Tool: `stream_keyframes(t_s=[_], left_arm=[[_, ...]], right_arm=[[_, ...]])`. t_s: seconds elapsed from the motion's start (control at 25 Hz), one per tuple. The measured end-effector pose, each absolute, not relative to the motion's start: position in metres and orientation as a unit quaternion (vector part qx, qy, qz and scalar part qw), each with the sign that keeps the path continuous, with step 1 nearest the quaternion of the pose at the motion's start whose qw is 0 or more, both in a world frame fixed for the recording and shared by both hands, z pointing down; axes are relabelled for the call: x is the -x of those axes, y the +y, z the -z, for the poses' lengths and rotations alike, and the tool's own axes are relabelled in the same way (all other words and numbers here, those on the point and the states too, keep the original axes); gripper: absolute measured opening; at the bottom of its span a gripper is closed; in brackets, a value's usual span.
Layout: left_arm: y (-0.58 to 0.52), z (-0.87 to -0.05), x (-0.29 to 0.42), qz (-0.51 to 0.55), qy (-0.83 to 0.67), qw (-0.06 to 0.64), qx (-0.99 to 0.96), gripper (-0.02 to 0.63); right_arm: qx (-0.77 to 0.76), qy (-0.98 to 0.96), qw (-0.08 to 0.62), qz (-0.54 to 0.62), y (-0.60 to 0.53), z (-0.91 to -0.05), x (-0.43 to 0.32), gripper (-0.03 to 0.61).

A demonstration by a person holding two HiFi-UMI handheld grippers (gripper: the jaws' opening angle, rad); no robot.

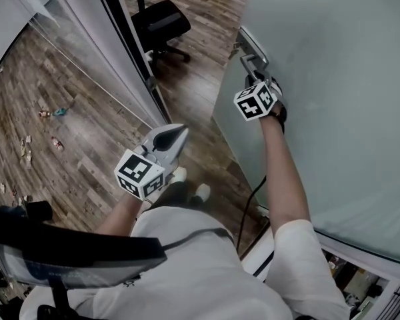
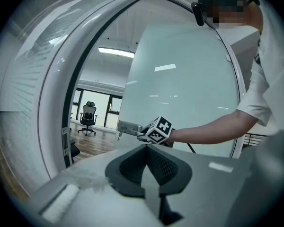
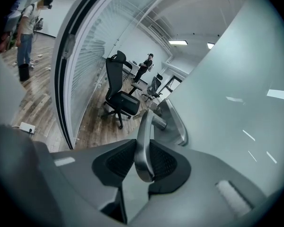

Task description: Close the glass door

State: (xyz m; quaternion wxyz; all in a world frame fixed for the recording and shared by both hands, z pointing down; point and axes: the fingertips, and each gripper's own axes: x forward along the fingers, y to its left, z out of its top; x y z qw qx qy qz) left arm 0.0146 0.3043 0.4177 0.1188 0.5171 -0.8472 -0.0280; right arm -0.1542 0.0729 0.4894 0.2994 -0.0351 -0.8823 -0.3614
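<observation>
Right gripper (image 3: 142, 148) jaws: pinching curved silver metal lever handle (image 3: 143, 124) | left gripper (image 2: 146, 150) jaws: pressed together, empty | frosted glass door (image 3: 236, 93): ajar | method: hold handle square, swing steadily to dark frame (image 1: 123, 25)

The wooden plank floor (image 1: 199, 92) carries a black office chair (image 1: 160, 23), a few small scattered bits (image 1: 51, 113) at the left, and the person's light shoes (image 1: 201, 192).

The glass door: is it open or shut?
Open. The glass door stands clear of the door frame, with floor and an office chair showing through the gap. The right gripper is shut on its handle.
</observation>
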Motion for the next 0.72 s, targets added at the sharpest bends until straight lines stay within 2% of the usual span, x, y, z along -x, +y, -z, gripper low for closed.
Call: stream_keyframes(t_s=[0.72], left_arm=[[0.350, -0.405, 0.016, 0.024, -0.811, 0.105, -0.575, 0.002]], right_arm=[[0.047, -0.882, 0.298, 0.363, 0.128, -0.486, 0.131, 0.101]])
